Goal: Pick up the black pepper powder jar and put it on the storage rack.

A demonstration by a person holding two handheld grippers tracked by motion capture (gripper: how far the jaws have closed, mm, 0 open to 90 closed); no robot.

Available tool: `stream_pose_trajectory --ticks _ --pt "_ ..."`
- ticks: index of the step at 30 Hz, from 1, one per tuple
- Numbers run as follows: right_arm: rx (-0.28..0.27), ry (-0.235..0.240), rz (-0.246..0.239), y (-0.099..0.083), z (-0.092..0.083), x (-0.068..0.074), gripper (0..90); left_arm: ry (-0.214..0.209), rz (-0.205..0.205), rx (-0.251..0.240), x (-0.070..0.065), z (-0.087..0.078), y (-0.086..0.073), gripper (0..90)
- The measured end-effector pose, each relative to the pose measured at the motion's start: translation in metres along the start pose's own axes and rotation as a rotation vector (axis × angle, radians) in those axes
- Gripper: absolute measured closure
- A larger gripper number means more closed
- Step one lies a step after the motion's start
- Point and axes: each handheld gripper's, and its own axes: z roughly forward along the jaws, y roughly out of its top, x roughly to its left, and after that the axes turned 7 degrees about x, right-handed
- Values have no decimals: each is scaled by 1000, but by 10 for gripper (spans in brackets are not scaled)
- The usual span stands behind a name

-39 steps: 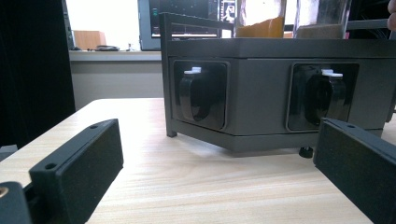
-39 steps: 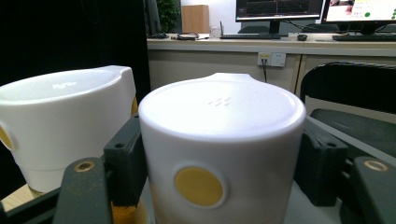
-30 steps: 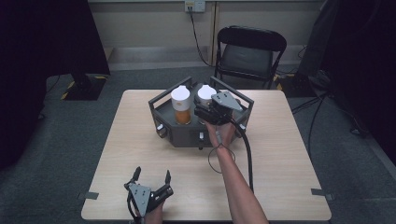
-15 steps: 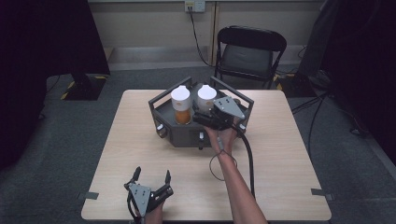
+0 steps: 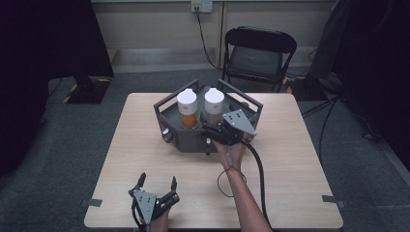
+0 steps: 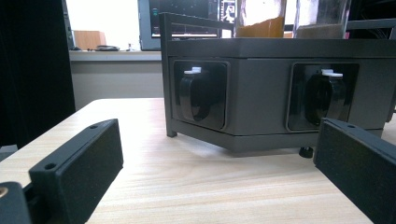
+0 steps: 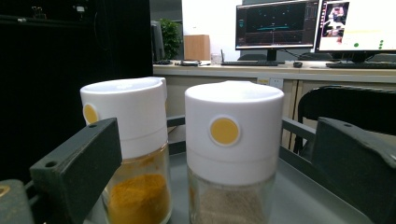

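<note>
A grey rack (image 5: 193, 140) stands mid-table with two white-lidded jars in it. One jar holds orange powder (image 5: 187, 108) (image 7: 135, 163), the other beige powder (image 5: 214, 106) (image 7: 232, 154). My right gripper (image 5: 210, 131) (image 7: 215, 168) hovers at the rack's near right side, open, its jaws framing the beige jar from a short distance without touching it. At the table's near edge my left gripper (image 5: 157, 182) (image 6: 219, 158) rests low, open and holding nothing, facing the rack's front wall (image 6: 261, 88), which carries two black knobs (image 6: 198, 95) (image 6: 327, 95).
A black folding chair (image 5: 258, 53) stands behind the table's far edge. A cable (image 5: 258, 169) trails from the right gripper along the person's forearm. Bare tabletop (image 5: 300, 145) lies on both sides of the rack.
The right gripper has drawn back from over the beige jar toward the rack's near side. The left gripper has stayed still.
</note>
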Motion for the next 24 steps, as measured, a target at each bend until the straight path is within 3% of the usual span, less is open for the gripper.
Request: stream_pose_trajectory --ticks 3,24 --pt "6 2 11 -2 -8 -1 0 0 2 0 0 0 0 8" --pt "14 -23 -40 -31 -44 -3 0 -1 1 0 0 0 0 6"
